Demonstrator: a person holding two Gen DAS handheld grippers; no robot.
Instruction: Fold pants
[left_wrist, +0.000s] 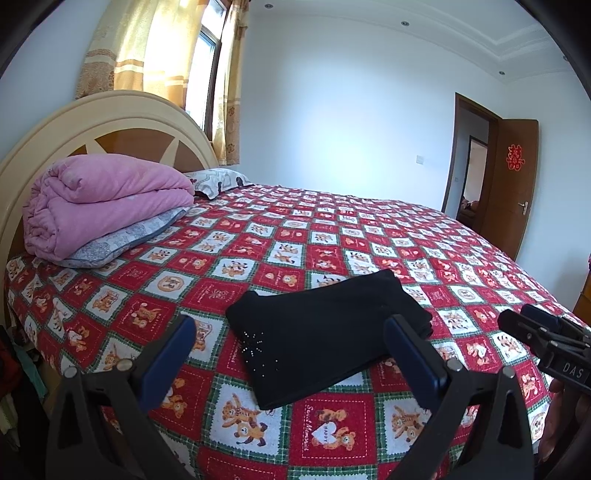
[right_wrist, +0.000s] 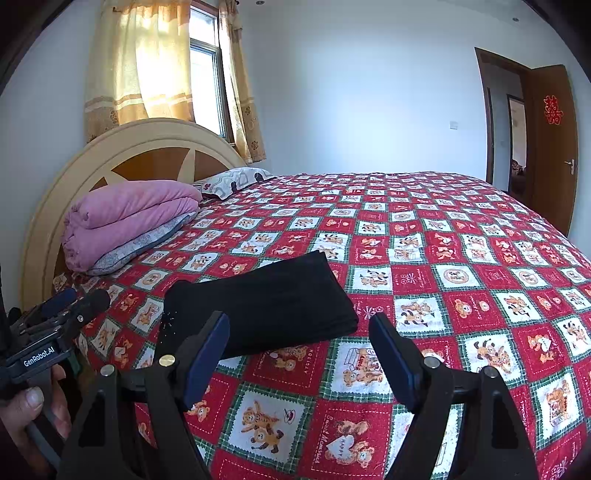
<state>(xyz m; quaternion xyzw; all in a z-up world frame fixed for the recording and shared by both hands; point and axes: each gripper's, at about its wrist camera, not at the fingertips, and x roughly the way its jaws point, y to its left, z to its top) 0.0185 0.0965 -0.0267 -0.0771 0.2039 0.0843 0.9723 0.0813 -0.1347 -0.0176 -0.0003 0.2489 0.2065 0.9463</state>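
Black pants (left_wrist: 317, 332) lie folded into a compact rectangle on the red patterned bedspread (left_wrist: 332, 236), near the bed's front edge. My left gripper (left_wrist: 291, 328) is open, held above and just in front of the pants, empty. My right gripper (right_wrist: 299, 328) is open and empty, with the pants (right_wrist: 266, 306) ahead of its left finger. The right gripper also shows at the right edge of the left wrist view (left_wrist: 532, 325), and the left gripper at the left edge of the right wrist view (right_wrist: 74, 299). Neither touches the pants.
A folded pink quilt (left_wrist: 103, 199) rests on a grey pillow (left_wrist: 122, 240) by the cream headboard (left_wrist: 92, 122). A second pillow (left_wrist: 218, 181) lies further back. A window with curtains (left_wrist: 166, 48) is behind, and an open brown door (left_wrist: 513, 184) at the right.
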